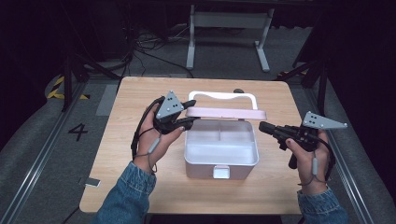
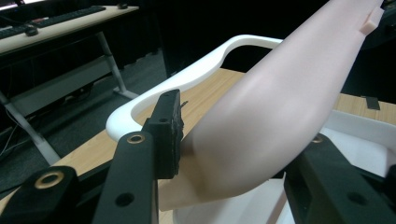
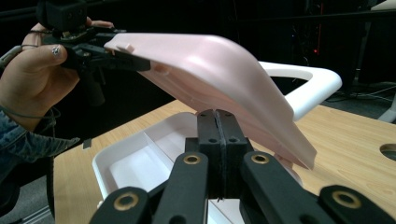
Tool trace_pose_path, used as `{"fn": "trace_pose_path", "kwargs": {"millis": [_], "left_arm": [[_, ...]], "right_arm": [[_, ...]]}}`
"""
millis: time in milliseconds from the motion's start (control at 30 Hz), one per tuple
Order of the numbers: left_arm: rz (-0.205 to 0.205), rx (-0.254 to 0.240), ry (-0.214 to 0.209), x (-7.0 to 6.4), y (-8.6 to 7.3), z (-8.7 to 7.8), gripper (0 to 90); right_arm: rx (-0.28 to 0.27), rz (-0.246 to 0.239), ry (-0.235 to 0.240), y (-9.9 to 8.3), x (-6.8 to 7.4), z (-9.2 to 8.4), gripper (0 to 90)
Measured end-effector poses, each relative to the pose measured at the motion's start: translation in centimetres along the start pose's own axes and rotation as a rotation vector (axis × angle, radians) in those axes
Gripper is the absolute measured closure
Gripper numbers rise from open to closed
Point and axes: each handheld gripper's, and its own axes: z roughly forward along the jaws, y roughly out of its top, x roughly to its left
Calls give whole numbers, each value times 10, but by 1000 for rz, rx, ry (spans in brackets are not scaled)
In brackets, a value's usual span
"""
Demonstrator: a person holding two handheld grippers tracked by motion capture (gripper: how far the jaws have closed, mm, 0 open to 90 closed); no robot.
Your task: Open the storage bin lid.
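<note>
Pink lid [image 1: 226, 113] stands half raised over the white box [image 1: 221, 156] on the desk [image 1: 116, 154], pinched at its corner by the left claw [image 1: 189, 113]. It looks stiff, light and smooth, so the edge is the best hold. The right claw [image 1: 261, 127] is pressed together, empty, beside the box.

I see a pale pink lid [image 1: 227, 112] over a white box [image 1: 221, 164] with a white handle [image 1: 223, 95]. Both grippers, left [image 1: 190, 113] and right [image 1: 261, 127], are black with grey plates. The table [image 1: 116, 158] is light wood grain; the sleeves [image 1: 129, 196] are blue denim.
</note>
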Motion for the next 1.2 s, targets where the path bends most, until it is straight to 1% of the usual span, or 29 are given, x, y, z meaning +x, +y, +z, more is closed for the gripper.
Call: {"fn": "trace_pose_path", "kwargs": {"millis": [100,233,267,367,433,467,500,567,667,733,800,900,1000,1200], "left_arm": [[-6,0,-4,3,2,1,620],[-13,13,-13,10,7,4,634],[-14,18,-21,12,8,4,636],[-20,13,-30,16,9,7,644],[-33,3,-31,19,9,9,648],[-27,1,-28,21,9,9,650],[-36,-1,-32,22,9,10,652],[-32,3,-31,25,11,12,657],[-40,-3,-23,29,12,15,662],[-36,-5,-18,32,13,17,666],[-46,-8,-13,35,13,20,668],[-60,-9,-3,38,14,24,670],[-63,-8,16,42,15,28,670],[-94,2,41,49,17,38,663]], "right_arm": [[19,-2,-22,0,-2,-7,856],[8,2,-58,1,-6,-20,831],[5,3,-65,0,-7,-22,828],[11,11,-92,-2,-11,-30,819],[18,20,-106,-5,-13,-32,815],[25,17,-114,-7,-14,-33,811],[29,24,-121,-8,-15,-33,810],[50,15,-146,-11,-17,-34,805],[66,26,-159,-15,-21,-34,794],[71,36,-159,-18,-24,-35,785],[76,48,-169,-20,-28,-37,781],[90,60,-197,-24,-34,-39,774],[110,65,-221,-29,-40,-38,768],[120,96,-217,-34,-48,-37,766]]}}
